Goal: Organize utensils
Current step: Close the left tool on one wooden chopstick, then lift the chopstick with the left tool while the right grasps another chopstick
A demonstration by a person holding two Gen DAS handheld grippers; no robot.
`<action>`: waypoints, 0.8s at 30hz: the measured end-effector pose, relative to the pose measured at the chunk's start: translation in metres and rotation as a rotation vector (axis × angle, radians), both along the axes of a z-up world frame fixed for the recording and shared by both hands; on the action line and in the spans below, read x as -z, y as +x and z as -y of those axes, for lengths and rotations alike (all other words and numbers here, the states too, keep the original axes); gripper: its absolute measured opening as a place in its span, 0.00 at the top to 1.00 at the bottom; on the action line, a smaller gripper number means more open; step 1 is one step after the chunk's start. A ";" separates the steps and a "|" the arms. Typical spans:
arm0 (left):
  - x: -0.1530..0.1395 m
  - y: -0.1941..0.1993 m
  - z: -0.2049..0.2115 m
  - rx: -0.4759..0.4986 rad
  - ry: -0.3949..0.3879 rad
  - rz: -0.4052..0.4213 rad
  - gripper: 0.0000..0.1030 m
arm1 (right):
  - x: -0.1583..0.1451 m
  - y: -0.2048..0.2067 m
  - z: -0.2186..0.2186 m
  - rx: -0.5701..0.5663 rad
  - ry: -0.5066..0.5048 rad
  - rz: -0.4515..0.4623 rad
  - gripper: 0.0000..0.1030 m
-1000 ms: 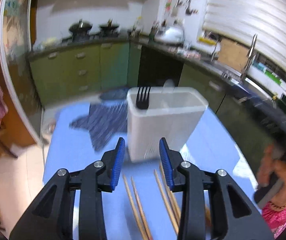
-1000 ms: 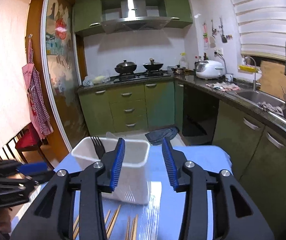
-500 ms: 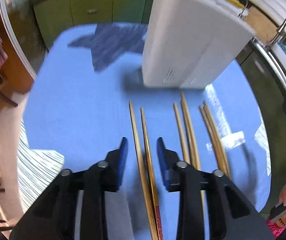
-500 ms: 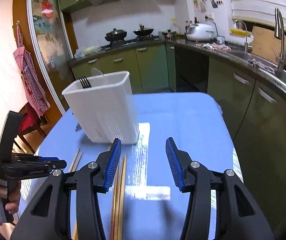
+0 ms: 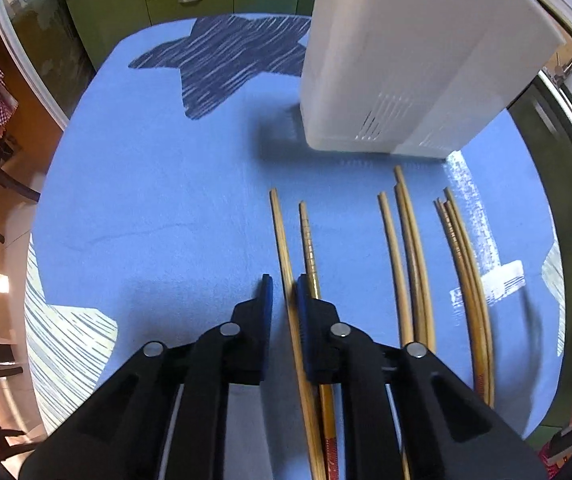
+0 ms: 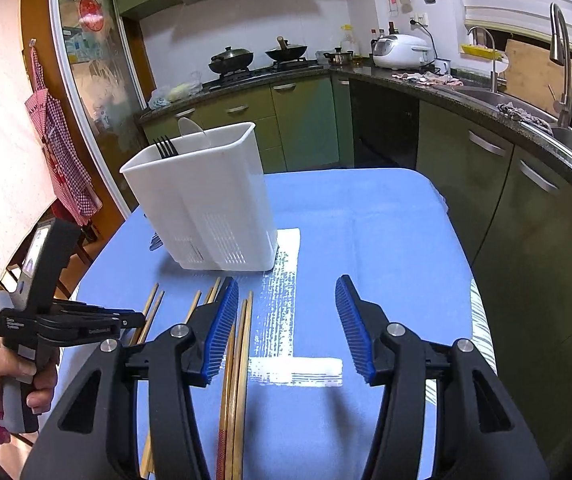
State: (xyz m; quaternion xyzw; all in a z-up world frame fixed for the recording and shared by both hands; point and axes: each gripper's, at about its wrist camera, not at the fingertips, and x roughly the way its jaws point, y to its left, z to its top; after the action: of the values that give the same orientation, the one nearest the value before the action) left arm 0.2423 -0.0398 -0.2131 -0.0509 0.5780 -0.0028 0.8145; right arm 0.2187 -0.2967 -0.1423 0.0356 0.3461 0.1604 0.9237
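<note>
The left tool (image 5: 283, 292) is pointing steeply down at the blue tabletop (image 5: 157, 200), its jaws narrow and just closing around one wooden chopstick (image 5: 281, 240) lying between the pads; whether they are pressing it I cannot tell. More chopsticks (image 5: 410, 248) are lying to its right, below the white utensil holder (image 5: 406, 60) at upper right. The right tool (image 6: 288, 320) is hovering with jaws opening wide, nothing between them, a chopstick pair (image 6: 241, 344) lying just inside its left pad. A fork (image 6: 165, 146) is standing in the holder.
</note>
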 end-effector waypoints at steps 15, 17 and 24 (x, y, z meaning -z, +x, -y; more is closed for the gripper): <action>-0.015 -0.008 0.003 0.017 0.006 0.064 0.94 | 0.030 0.026 -0.015 -0.079 -0.046 -0.160 0.55; -0.027 -0.015 0.002 0.019 0.004 0.100 0.94 | 0.041 0.037 -0.022 -0.120 -0.044 -0.230 0.62; -0.064 -0.037 0.000 0.035 -0.014 0.207 0.94 | 0.068 0.059 -0.052 -0.192 -0.083 -0.355 0.77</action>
State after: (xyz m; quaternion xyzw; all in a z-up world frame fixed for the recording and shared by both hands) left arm 0.2054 -0.0394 -0.1487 -0.0461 0.4916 -0.0261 0.8692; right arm 0.2773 -0.2450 -0.2106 -0.0081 0.5116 0.2245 0.8293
